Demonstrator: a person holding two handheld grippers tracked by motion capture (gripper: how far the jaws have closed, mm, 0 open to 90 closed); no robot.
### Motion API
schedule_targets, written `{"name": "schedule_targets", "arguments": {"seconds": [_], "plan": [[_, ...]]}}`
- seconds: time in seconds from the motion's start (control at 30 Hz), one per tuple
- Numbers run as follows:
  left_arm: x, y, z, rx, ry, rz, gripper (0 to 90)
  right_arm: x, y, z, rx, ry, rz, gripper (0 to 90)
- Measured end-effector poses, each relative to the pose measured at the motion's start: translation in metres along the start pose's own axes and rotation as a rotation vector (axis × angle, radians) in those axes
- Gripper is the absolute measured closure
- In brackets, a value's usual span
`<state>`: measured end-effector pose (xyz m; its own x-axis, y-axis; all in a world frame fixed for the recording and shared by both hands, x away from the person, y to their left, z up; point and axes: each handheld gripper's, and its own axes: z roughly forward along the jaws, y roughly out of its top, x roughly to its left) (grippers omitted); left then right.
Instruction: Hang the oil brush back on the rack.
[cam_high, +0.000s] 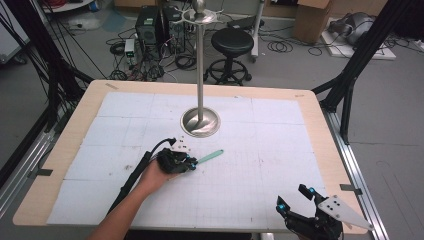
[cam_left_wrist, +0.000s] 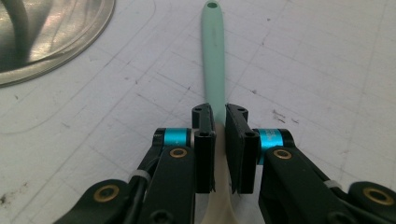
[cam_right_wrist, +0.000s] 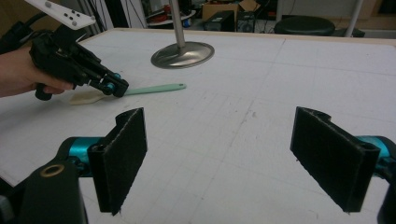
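Wide white-matted wooden bench (cam_high: 280, 150); tall polished steel stand on a round base (cam_high: 200, 122) near mid-bench. Left tongs (cam_left_wrist: 219, 122) clamped on mint-green-handled, cream-bladed silicone spatula (cam_left_wrist: 214, 60), lying flat just beside that base. Right tongs (cam_right_wrist: 238, 154) spread wide, empty, near the bench's front edge. Thin neck grip: likely to swivel or slip when lifted.

Your left gripper (cam_high: 192, 163), at frame centre in the high view, has its jaws pinched close; your right gripper (cam_high: 296, 196), lower right, gapes wide
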<state>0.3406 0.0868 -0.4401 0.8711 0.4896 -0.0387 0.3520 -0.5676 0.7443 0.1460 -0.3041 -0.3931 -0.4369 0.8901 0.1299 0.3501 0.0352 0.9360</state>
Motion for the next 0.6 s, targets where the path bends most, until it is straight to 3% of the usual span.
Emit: {"name": "schedule_targets", "arguments": {"seconds": [0.27,0.37,0.6], "plan": [[-0.004,0.002,-0.018,-0.08,-0.03,-0.021,81.9,0.0,0.0,0.001,0.005,0.009,0.001,17.6],[-0.009,0.003,-0.029,-0.107,-0.037,0.003,81.9,0.0,0.0,0.001,0.007,0.011,0.001,17.6],[-0.018,0.006,-0.043,-0.175,-0.072,0.006,81.9,0.002,0.0,0.002,0.009,0.02,0.002,17.6]]}}
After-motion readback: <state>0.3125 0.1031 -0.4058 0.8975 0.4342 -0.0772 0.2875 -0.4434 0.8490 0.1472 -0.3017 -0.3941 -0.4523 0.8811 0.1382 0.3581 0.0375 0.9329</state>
